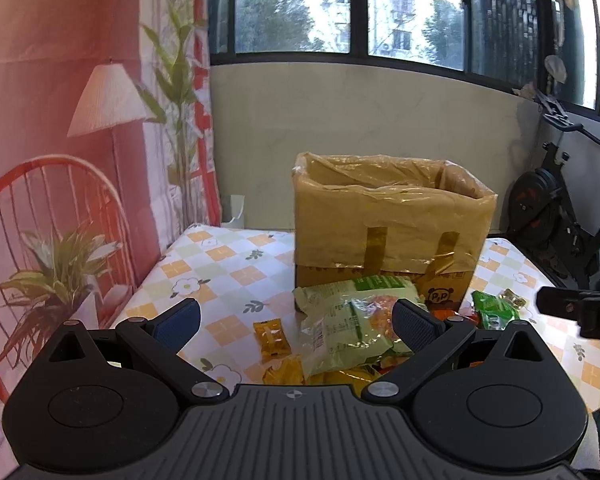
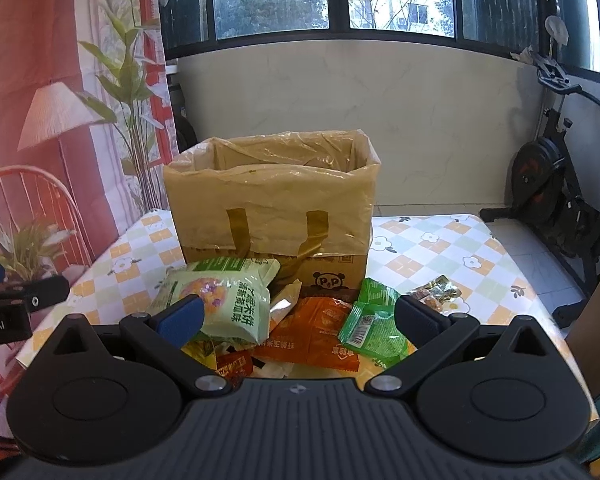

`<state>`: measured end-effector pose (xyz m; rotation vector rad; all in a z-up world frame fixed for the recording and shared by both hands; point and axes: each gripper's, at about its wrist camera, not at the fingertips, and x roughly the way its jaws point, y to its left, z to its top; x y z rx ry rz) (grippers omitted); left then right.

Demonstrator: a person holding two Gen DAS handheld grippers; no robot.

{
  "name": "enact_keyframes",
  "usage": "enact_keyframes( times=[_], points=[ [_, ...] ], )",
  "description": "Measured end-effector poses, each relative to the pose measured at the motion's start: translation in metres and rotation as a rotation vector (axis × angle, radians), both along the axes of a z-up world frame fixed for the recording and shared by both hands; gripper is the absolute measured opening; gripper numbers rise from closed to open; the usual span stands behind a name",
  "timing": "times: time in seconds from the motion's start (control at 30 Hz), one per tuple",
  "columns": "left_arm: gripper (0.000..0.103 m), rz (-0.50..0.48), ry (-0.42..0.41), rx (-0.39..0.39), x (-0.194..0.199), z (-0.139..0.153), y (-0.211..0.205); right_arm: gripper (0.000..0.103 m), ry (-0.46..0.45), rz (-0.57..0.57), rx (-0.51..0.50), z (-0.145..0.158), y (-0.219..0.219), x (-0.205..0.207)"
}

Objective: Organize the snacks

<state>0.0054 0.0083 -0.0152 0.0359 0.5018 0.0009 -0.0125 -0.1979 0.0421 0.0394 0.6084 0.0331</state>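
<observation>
Snack packets (image 2: 300, 320) lie heaped before the lined cardboard box (image 2: 272, 204); both grippers' jaws gape empty, and slippery, overlapping wrappers could slide from a pinch.

A table (image 2: 440, 248) under a checked, flower-printed cloth carries a plastic-lined cardboard box (image 2: 272, 208) — and, heaped before it, snack packets: a pale green bag (image 2: 224, 300), an orange pack (image 2: 316, 332), a green pouch (image 2: 374, 324), a small amber sachet (image 1: 271, 338).

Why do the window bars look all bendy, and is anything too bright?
Left wrist view: the fisheye lens curves the window bars and daylight washes out the buildings outside. Right wrist view: same bending, bright panes, while the box and snacks stay evenly lit.
</observation>
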Motion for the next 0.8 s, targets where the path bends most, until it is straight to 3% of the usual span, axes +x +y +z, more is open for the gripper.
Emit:
enact_keyframes(
  times=[0.2,0.47,0.67,0.8],
  points=[
    [0.103,0.030,0.035,-0.009,0.018,-0.007,0.008,0.103,-0.019,0.010,0.033,-0.007,-0.017,0.014],
    [0.102,0.000,0.005,0.027,0.052,-0.019,0.006,0.103,0.006,0.021,0.030,-0.035,-0.037,0.054],
    [0.093,-0.034,0.092,-0.046,0.093,-0.035,0.011,0.101,0.028,0.061,-0.015,-0.061,-0.035,0.087],
    [0.093,-0.016,0.113,-0.064,0.106,-0.045,0.017,0.099,0.039,0.127,-0.038,-0.076,-0.019,0.105]
  ],
)
